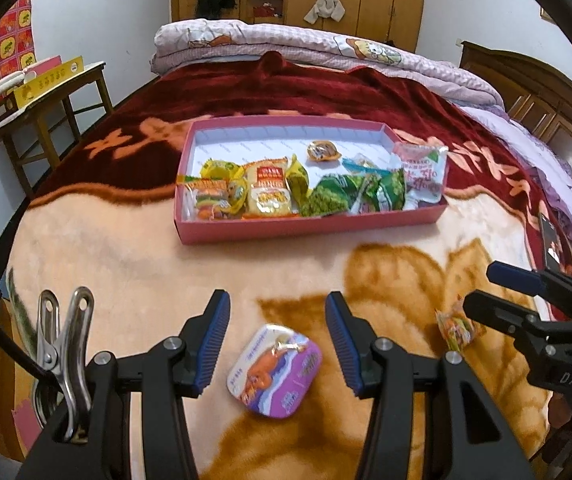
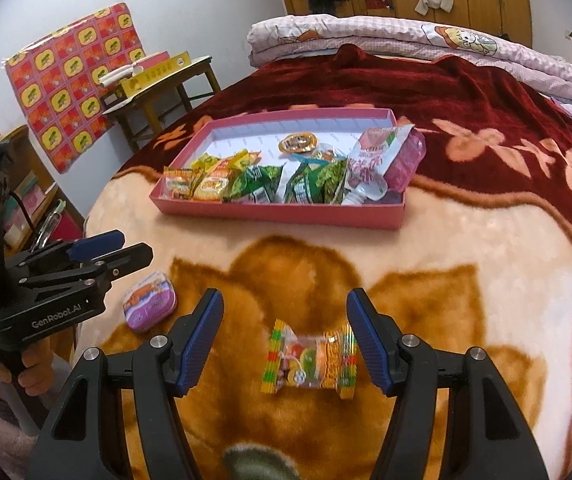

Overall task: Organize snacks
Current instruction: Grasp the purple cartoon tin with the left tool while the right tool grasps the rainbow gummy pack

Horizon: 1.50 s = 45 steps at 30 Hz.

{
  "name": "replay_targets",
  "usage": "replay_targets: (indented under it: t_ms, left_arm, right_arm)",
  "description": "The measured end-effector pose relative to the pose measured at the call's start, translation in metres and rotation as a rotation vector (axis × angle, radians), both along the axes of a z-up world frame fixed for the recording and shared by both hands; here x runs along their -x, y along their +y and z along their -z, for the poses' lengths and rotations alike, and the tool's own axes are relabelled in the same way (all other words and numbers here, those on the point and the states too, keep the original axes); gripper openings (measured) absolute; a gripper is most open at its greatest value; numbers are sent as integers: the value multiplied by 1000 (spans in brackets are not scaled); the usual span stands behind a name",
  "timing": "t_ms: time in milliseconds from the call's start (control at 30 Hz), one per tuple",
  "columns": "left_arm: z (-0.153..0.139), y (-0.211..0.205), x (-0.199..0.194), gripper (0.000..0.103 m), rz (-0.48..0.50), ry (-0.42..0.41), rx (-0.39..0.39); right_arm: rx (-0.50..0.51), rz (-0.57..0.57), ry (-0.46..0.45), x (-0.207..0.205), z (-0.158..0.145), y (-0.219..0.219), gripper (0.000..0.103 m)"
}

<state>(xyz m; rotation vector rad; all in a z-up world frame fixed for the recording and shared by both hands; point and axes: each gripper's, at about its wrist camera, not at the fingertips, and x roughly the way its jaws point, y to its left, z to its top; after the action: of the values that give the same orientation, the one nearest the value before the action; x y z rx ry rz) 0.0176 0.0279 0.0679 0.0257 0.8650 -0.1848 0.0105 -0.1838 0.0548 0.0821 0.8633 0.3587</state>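
Note:
A pink box [image 1: 309, 228] [image 2: 278, 212] on the bed blanket holds several snack packets, green, yellow and white-pink. A purple snack packet [image 1: 276, 368] [image 2: 148, 300] lies on the blanket, seen between the blue pads of my left gripper [image 1: 278, 304] [image 2: 134, 243]. The gripper is open and its pads do not touch the packet. A small colourful candy packet [image 2: 309, 358] [image 1: 457, 330] lies between the fingers of my right gripper [image 2: 284, 298] [image 1: 481, 286]. That gripper is open too, with its right pad close to the packet's end.
A folded checked quilt [image 1: 325, 46] lies at the far end of the bed. A wooden stool [image 1: 46, 104] with a yellow box stands left of the bed. A dark phone [image 1: 549, 236] lies at the blanket's right edge. A hand [image 2: 34, 376] holds the left gripper's handle.

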Motion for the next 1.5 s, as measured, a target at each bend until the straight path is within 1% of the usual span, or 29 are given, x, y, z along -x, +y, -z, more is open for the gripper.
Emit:
replay_targets:
  t_ms: [233, 567, 733, 867, 1067, 1133, 1300, 1500]
  left_arm:
    - [6, 0, 12, 52, 8, 14, 0]
    - [21, 2, 20, 52, 20, 60, -10]
    - [30, 0, 19, 52, 14, 85, -12]
    - [33, -2, 19, 55, 8, 70, -41]
    - [37, -2, 16, 59, 10, 63, -59]
    - [38, -1, 16, 59, 9, 61, -52]
    - [38, -3, 17, 60, 20, 51, -66]
    - [45, -5, 16, 62, 37, 41, -112]
  right_arm:
    - [39, 10, 13, 12, 8, -4, 66]
    - [48, 30, 27, 18, 16, -7, 66]
    - [43, 34, 50, 17, 23, -8, 66]
    - [42, 40, 70, 15, 29, -9, 66]
    - [36, 41, 96, 10, 37, -10, 66]
    - [37, 37, 101, 10, 39, -9, 66]
    - [34, 32, 116, 8, 44, -6, 66]
    - [42, 30, 116, 9, 47, -4, 66]
